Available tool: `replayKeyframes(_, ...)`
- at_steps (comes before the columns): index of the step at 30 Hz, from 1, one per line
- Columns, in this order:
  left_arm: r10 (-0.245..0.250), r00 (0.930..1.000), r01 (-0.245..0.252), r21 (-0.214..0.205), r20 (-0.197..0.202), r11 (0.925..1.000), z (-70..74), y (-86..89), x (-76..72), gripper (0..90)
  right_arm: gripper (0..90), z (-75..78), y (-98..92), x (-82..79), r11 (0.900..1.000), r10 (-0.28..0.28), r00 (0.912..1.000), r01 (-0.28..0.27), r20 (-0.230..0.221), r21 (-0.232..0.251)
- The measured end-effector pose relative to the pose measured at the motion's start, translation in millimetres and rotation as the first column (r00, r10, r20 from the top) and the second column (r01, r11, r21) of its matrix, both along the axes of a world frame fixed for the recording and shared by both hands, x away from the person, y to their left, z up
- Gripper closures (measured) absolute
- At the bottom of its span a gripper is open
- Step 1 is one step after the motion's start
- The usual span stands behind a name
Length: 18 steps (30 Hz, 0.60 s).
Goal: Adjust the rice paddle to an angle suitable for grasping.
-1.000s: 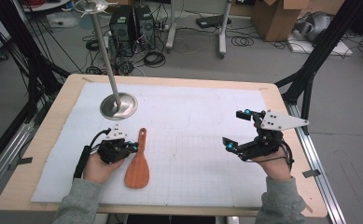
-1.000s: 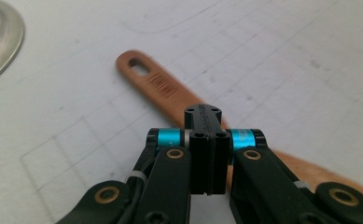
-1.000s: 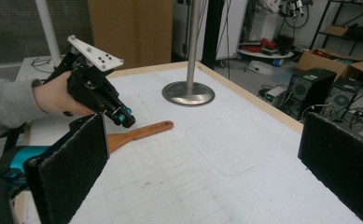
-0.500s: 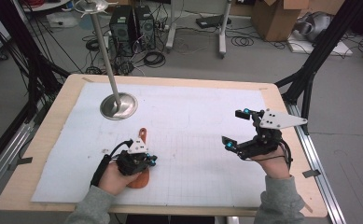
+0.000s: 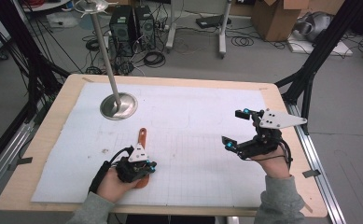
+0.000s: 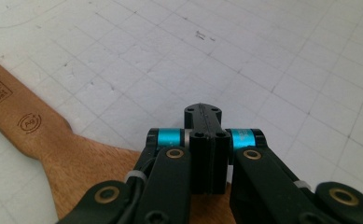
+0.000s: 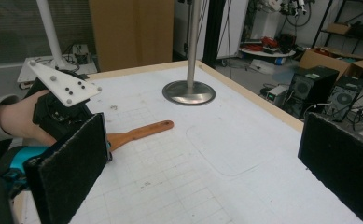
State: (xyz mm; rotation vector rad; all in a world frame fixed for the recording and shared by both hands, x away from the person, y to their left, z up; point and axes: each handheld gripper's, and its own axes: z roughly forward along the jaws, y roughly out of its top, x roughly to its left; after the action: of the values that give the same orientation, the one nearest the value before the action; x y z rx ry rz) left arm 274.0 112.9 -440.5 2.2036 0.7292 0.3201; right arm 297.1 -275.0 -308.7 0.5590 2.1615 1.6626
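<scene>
A wooden spatula [image 5: 142, 138] lies on the white gridded mat [image 5: 193, 116], handle pointing away from the person. My left gripper [image 5: 150, 166] hovers low over the spatula's broad blade, jaws shut together with nothing between them. In the left gripper view the shut fingertips [image 6: 202, 116] point past the blade [image 6: 90, 172] onto the mat, and the handle [image 6: 16, 116] runs off to the left. My right gripper [image 5: 233, 127] is held above the mat's right side, jaws wide open and empty. Between its pads [image 7: 72, 163] the right gripper view shows the spatula [image 7: 139, 131] farther off.
A metal pole on a round steel base [image 5: 118, 106] stands at the mat's far left, also seen in the right gripper view [image 7: 188, 92]. The wooden table rim [image 5: 170, 80] frames the mat. Computer towers, cables and boxes sit on the floor beyond.
My left hand has shifted right, from beside the spatula to over its blade. The spatula and my right gripper have stayed put.
</scene>
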Motion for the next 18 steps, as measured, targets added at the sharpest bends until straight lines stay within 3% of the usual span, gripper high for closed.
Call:
replayKeyframes(8, -0.003, 1.0000, 0.003, 0.008, -0.003, 1.0000, 0.7, 9.8, -4.9, 89.6, 0.3, -0.9, 1.8, 1.1, 1.0000, 0.004, 1.0000, -0.004, 0.003, -0.008)
replayKeyframes(18, 0.036, 0.9993, -0.036, 0.001, -0.009, 0.9994, 0.5, 32.7, -8.6, 89.6, 0.3, -2.4, 4.9, 2.3, 0.9998, 0.005, 1.0000, -0.005, -0.007, -0.018)
